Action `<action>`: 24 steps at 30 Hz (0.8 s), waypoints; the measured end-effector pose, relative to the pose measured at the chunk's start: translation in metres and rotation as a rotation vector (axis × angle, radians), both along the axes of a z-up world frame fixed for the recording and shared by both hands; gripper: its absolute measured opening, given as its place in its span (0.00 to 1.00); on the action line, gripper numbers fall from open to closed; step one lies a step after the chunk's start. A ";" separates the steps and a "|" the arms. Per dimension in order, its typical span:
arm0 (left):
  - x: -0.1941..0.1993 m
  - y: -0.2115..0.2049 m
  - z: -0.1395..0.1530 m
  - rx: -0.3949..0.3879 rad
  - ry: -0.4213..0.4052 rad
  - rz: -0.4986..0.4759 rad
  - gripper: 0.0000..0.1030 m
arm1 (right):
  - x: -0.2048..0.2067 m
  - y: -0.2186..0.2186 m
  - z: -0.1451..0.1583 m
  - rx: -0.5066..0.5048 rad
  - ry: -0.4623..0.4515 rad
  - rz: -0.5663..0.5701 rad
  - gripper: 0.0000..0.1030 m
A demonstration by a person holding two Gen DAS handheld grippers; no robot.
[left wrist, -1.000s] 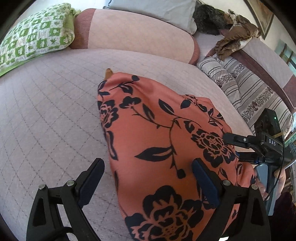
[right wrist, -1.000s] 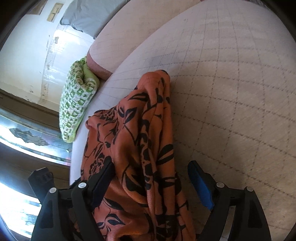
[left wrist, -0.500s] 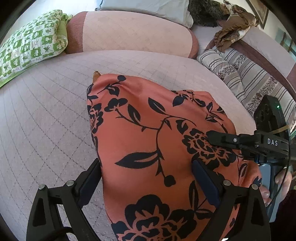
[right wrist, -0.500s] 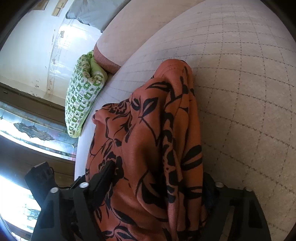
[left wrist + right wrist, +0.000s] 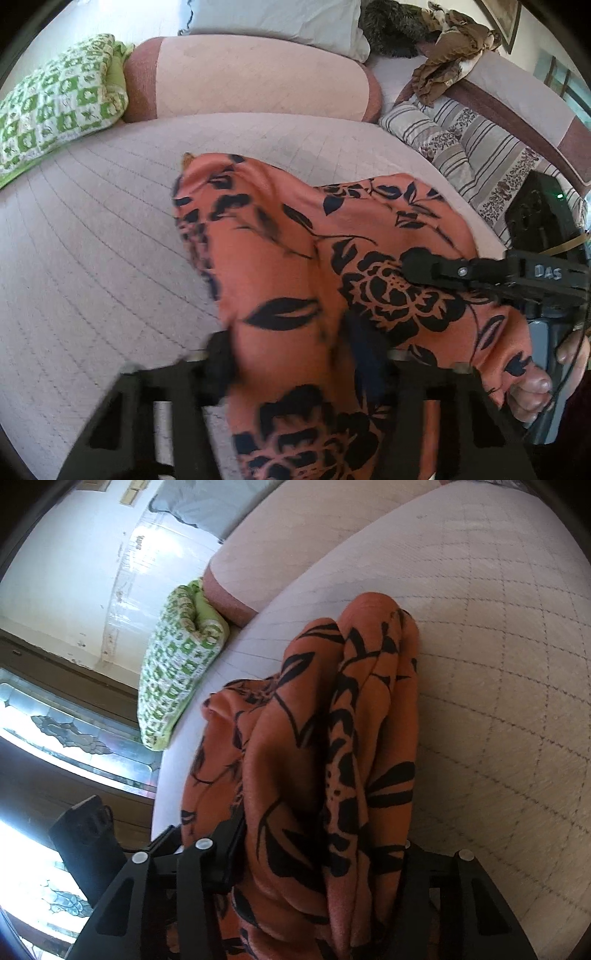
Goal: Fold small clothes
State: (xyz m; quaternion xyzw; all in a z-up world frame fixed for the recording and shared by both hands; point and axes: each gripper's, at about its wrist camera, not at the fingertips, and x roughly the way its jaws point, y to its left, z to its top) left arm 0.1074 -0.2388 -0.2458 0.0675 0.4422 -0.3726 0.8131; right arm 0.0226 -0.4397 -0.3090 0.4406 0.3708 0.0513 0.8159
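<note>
**Ana:** Garment (image 5: 295, 258), the orange one with the black flowers — where does it lie from each gripper?

**Ben:** It lies on the quilted bedspread (image 5: 92, 258), running straight ahead of both. In the left wrist view the cloth starts between the fingers of the left gripper (image 5: 291, 354) and stretches away toward the pink bolster (image 5: 251, 77), ending in a far corner. In the right wrist view it is bunched into long ridges that start between the fingers of the right gripper (image 5: 321, 853) and run away from it across the bed.

**Ana:** Are they holding it?

**Ben:** Both sets of jaws have just been closing, with cloth between them. The left view is blurred, but the fingers look gathered in on a fold at the near edge. The right pair is pressed onto the bundle, its right finger hidden under the fabric.

**Ana:** Which is nearer the far end?

**Ben:** Neither, I'd judge; both sit at the near edge, the right gripper's finger (image 5: 436, 269) reaching in over the cloth just to the right of the left one. The long axis runs away from them, so the near edge probably has to travel along it toward the far corner.

**Ana:** Anything close by?

**Ben:** A green checked pillow (image 5: 177, 686) lies well apart, to the left.
</note>
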 end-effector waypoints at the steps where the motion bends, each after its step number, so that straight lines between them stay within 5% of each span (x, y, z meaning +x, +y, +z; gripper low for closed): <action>1: 0.001 0.003 0.002 -0.007 0.002 0.000 0.39 | -0.001 0.002 0.005 0.000 -0.015 0.001 0.49; 5: 0.000 0.016 0.012 -0.026 -0.007 0.014 0.34 | -0.001 0.022 0.033 -0.025 -0.093 0.028 0.48; 14: 0.001 0.067 0.061 -0.075 -0.165 0.147 0.34 | 0.022 0.063 0.071 0.016 -0.241 0.112 0.46; 24: 0.022 0.100 0.061 -0.035 -0.172 0.268 0.34 | 0.067 0.088 0.064 0.064 -0.230 0.195 0.46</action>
